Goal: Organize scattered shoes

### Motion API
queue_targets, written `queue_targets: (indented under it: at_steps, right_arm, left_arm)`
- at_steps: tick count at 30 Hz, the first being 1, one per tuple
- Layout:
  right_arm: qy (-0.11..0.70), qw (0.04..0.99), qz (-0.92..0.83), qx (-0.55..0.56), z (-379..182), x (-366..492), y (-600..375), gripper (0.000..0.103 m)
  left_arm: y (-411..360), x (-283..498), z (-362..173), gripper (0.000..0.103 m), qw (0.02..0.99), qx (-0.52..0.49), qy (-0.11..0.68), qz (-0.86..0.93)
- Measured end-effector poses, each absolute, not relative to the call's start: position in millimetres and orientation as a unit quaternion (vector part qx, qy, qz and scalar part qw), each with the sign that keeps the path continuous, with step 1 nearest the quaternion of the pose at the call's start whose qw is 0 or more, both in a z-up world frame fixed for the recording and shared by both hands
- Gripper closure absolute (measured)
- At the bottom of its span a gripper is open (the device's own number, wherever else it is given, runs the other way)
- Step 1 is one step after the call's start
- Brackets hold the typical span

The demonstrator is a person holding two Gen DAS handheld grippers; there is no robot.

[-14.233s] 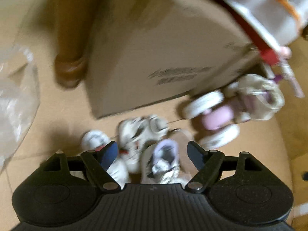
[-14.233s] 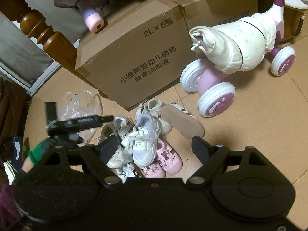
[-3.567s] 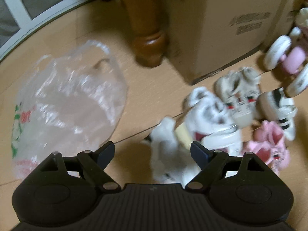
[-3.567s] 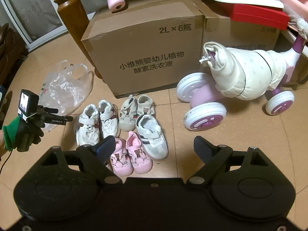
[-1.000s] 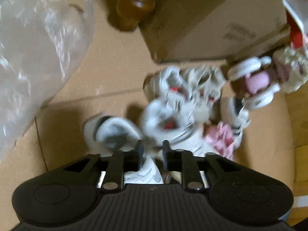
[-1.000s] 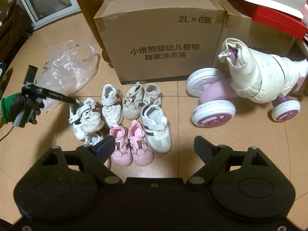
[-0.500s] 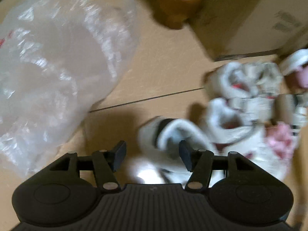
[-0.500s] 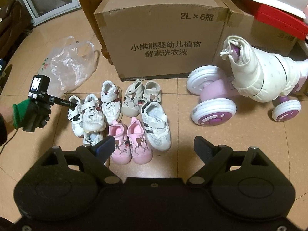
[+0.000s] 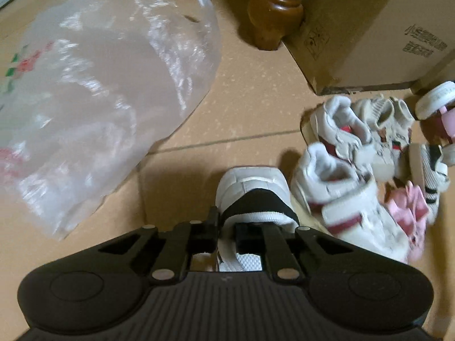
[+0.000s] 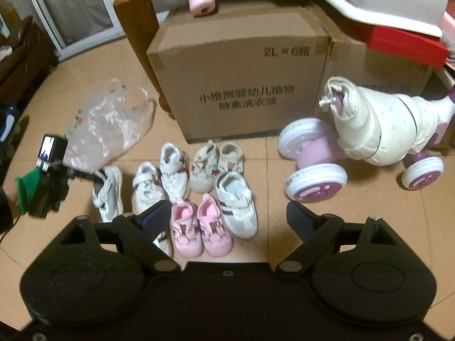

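Note:
My left gripper (image 9: 227,228) is shut on the heel collar of a white shoe with black trim (image 9: 253,193), which rests on the floor. The right wrist view shows that shoe (image 10: 108,190) at the left end of the group, with the left gripper (image 10: 85,175) at its heel. To its right lie a white-and-red pair (image 10: 159,179), a beige pair (image 10: 216,164), a pink pair (image 10: 199,230) and a white striped shoe (image 10: 236,204). My right gripper (image 10: 227,218) hangs open above the pink pair, holding nothing. One more shoe (image 10: 163,241) is half hidden behind its left finger.
A crumpled clear plastic bag (image 9: 93,93) lies left of the shoes. Behind them stand a wooden post (image 9: 274,8) and a large cardboard box (image 10: 241,85). A pink ride-on toy (image 10: 318,167) draped with a cream jacket sits to the right. A green-gloved hand (image 10: 28,187) holds the left gripper.
The left gripper let go of a white-and-red shoe beside its mate, opened, moved left and has now shut on the white-and-black shoe. The right gripper stayed open and shifted slightly.

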State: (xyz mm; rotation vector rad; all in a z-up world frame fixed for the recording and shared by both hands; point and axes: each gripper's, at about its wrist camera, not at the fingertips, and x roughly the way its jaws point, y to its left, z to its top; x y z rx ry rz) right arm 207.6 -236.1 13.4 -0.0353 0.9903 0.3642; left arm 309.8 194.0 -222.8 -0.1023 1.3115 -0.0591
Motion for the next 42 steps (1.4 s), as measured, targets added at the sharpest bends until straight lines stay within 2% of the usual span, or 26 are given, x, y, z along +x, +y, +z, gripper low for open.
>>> queue_targets:
  at_steps: [9,15,23,27,34,42]
  right_arm:
    - [0.446,0.872,0.198,-0.043,35.8,188.4,-227.9,0.013]
    - [0.430,0.876,0.210,-0.059,47.8,176.6,-219.6,0.013]
    - [0.411,0.879,0.229,-0.070,62.0,161.0,-217.8,0.013]
    - [0.409,0.879,0.234,-0.072,63.7,156.7,-216.2,0.013]
    - [0.413,0.877,0.232,-0.078,59.4,161.3,-217.9,0.013]
    - [0.418,0.875,0.229,-0.084,54.4,166.5,-219.9,0.013]
  left_arm:
    - [179.0,221.1,-162.1,0.093,0.788,-0.042,0.614,-0.025]
    - [155.5,135.3,-154.3,0.093,0.775,-0.068,0.627,-0.040]
    - [77.1,7.6,-191.9,0.093,0.725,-0.028,0.680,-0.106]
    - [40.9,-29.8,-218.0,0.093,0.700,0.006,0.702,-0.131]
    - [1.8,-57.5,-258.7,0.093,0.667,0.059,0.730,-0.136]
    - [-11.8,-51.8,-273.4,0.093,0.665,0.016,0.740,-0.101]
